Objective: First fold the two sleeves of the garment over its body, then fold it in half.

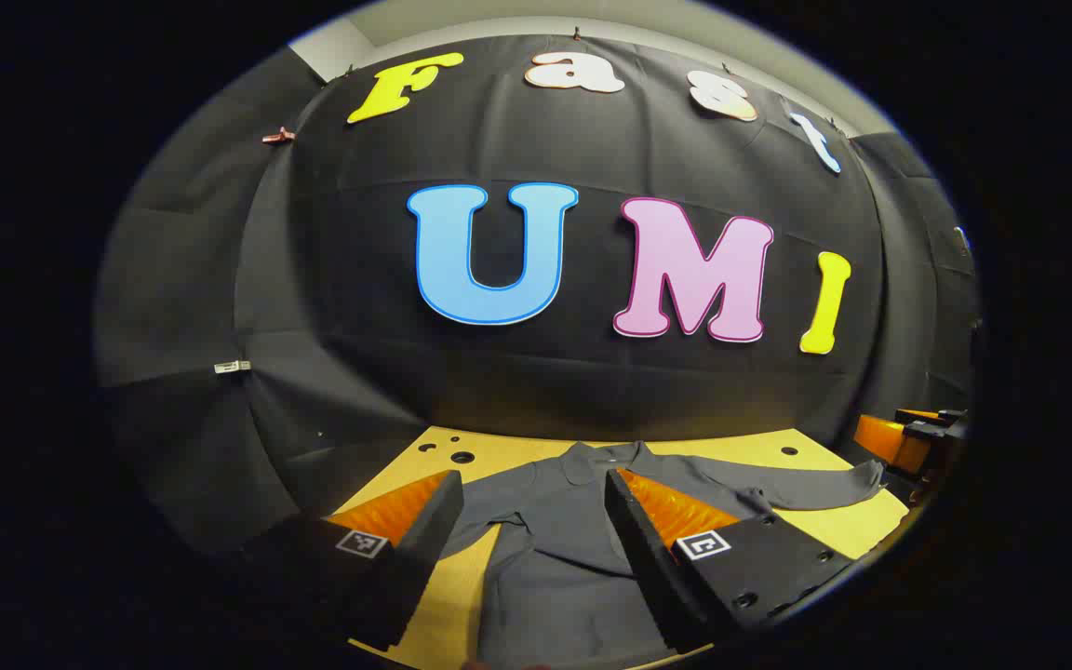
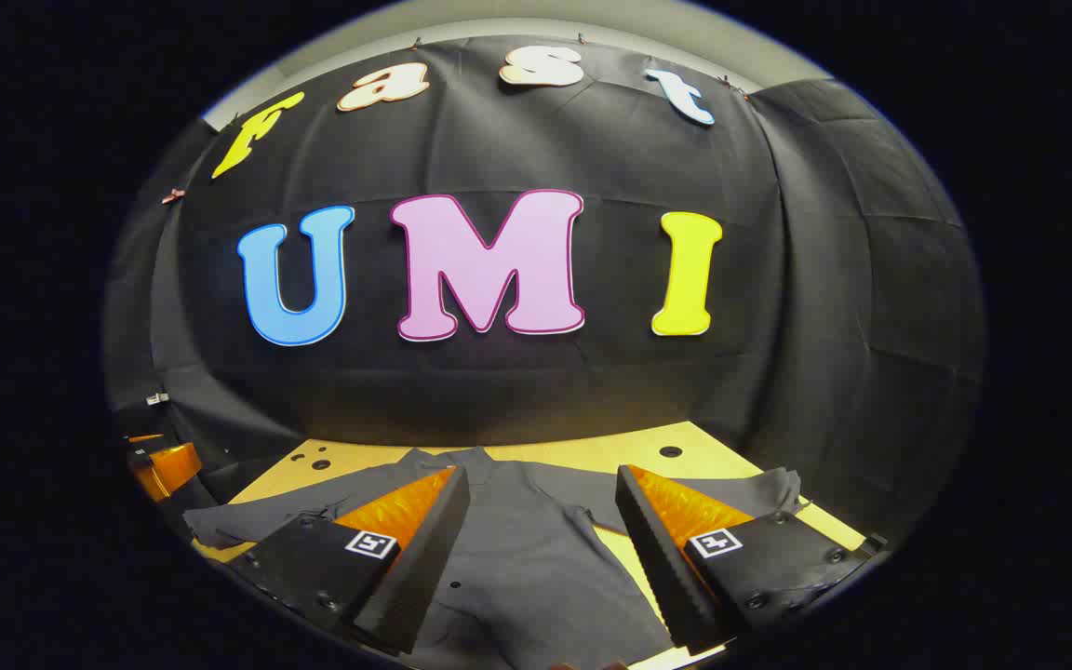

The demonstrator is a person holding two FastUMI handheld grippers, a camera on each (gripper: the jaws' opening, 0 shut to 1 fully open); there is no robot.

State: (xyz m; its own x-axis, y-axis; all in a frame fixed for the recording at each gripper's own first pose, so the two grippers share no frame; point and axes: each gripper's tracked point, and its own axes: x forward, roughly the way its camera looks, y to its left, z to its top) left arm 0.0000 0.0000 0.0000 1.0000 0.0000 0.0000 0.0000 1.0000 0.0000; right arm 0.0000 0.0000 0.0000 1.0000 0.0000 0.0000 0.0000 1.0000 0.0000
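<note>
Left gripper view: dark grey long-sleeved collared shirt point(image 1: 555, 521) spread flat, front up, on a yellow wooden table with round holes point(image 1: 489, 445), collar toward the booth's black cloth wall point(image 1: 592, 149). One sleeve stretched straight out from the shirt's body toward the table's edge, cuff just short of it; neither sleeve folded over the body. Fabric smooth across the chest, a few soft creases near the shoulders. Left gripper point(image 1: 531, 507) held above the shirt, fingers spread wide either side of the chest, clamping nothing. Beyond that outstretched cuff, at the table's edge, part of the right gripper visible. Right gripper view: same shirt point(image 2: 517, 549), collar away from the camera, both sleeves reaching outward from the body in opposite directions, a small button or dot on the front panel near one finger. Right gripper point(image 2: 545, 512) likewise poised over the shirt, fingers wide apart, gripping nothing. Past the far sleeve end, the left gripper partly seen.
</note>
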